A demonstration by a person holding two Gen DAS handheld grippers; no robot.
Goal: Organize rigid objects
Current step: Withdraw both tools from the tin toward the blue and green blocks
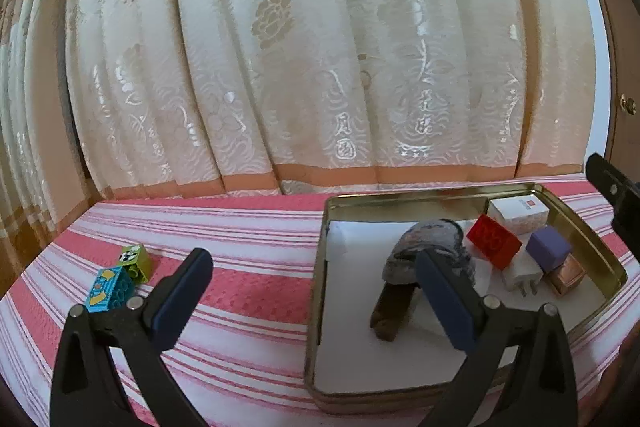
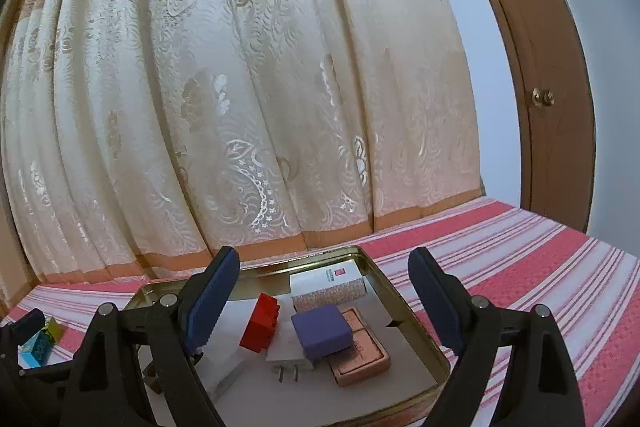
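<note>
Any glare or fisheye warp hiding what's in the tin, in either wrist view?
Left wrist view: the tin's gold wall mirrors the curtain, the contents read clearly, and the edges bow. Right wrist view: the red brick and purple block are sharp, though the right gripper's near finger hides the tin's left side.

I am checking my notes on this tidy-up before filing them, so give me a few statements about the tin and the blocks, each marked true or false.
1. The red block lies inside the gold tin. True.
2. The blue block and the green block are in the tin. False: both lie on the striped cloth, outside it.
3. The purple box rests partly on the white plug. True.
4. The right gripper holds the red block. False: its jaws are open and empty.
</note>
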